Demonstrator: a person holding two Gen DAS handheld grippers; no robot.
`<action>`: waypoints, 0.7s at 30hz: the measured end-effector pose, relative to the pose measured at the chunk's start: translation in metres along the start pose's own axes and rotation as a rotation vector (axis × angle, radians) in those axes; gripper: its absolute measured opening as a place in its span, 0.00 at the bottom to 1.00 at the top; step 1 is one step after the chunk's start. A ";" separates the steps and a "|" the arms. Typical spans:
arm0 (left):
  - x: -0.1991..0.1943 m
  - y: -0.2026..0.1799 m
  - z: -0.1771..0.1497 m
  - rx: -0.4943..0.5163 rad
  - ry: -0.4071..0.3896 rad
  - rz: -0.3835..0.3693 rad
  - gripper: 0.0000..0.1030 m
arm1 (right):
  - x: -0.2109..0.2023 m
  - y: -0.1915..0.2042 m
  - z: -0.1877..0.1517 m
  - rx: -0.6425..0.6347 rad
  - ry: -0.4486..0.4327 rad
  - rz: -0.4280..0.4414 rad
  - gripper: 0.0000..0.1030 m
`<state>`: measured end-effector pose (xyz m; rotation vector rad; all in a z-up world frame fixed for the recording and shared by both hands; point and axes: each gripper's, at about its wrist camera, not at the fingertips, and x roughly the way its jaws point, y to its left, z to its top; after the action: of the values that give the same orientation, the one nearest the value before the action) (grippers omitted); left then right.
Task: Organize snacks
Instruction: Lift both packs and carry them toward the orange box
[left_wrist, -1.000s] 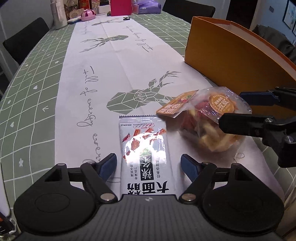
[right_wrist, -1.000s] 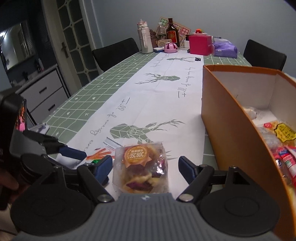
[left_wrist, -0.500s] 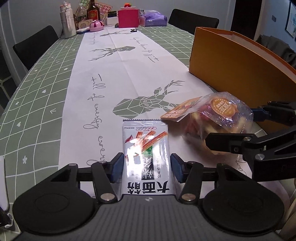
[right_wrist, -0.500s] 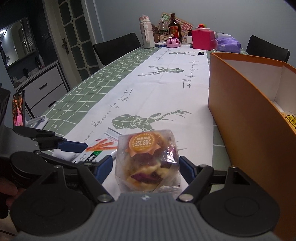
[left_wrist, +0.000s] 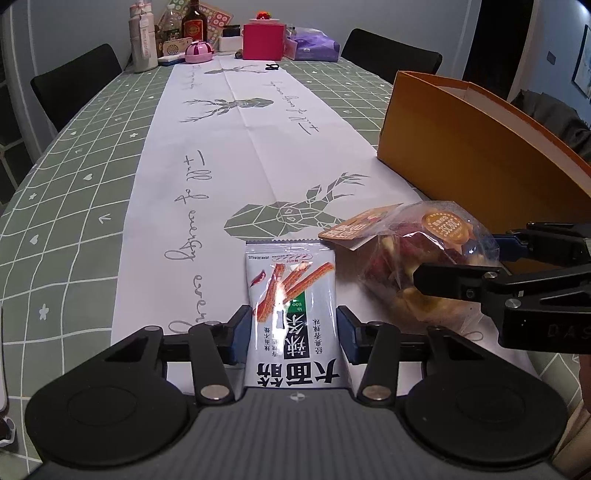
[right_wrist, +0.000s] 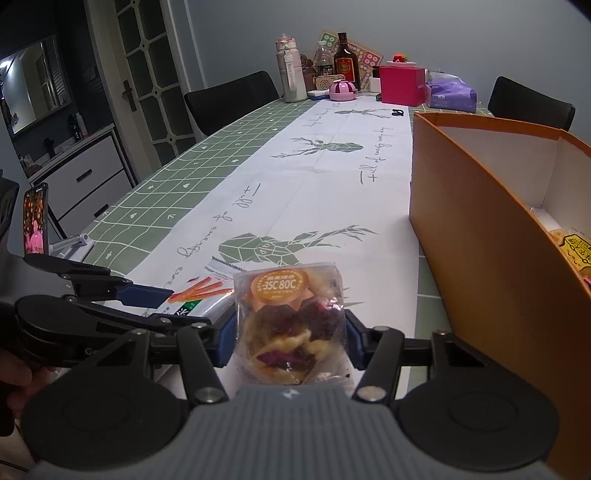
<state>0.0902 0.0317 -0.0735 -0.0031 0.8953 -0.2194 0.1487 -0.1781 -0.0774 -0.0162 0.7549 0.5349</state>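
Note:
My left gripper is shut on a white spicy-strip snack packet, lifted a little off the table. My right gripper is shut on a clear bag of dried fruit chips with an orange round label. In the left wrist view that bag and the right gripper sit to the right of the packet. In the right wrist view the packet and the left gripper are at the left. An orange box stands to the right, with snacks inside.
The table has a green checked cloth with a white deer runner. Bottles, a pink box and a purple bag stand at the far end. Black chairs surround it. A phone on a stand is at the left.
Both grippers have closed from open onto their snacks. Both views have tilted up, showing more of the table's far end.

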 end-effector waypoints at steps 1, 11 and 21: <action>-0.001 -0.001 0.001 0.000 -0.002 -0.001 0.54 | -0.001 0.000 0.000 -0.002 0.000 -0.001 0.51; -0.022 -0.009 0.019 0.023 -0.004 -0.030 0.53 | -0.018 0.002 0.012 -0.024 0.002 -0.004 0.47; -0.046 -0.021 0.057 0.098 -0.004 -0.068 0.53 | -0.060 -0.002 0.049 -0.106 -0.023 -0.034 0.47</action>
<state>0.1030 0.0149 -0.0005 0.0571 0.8807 -0.3261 0.1451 -0.1972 -0.0029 -0.1207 0.7022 0.5412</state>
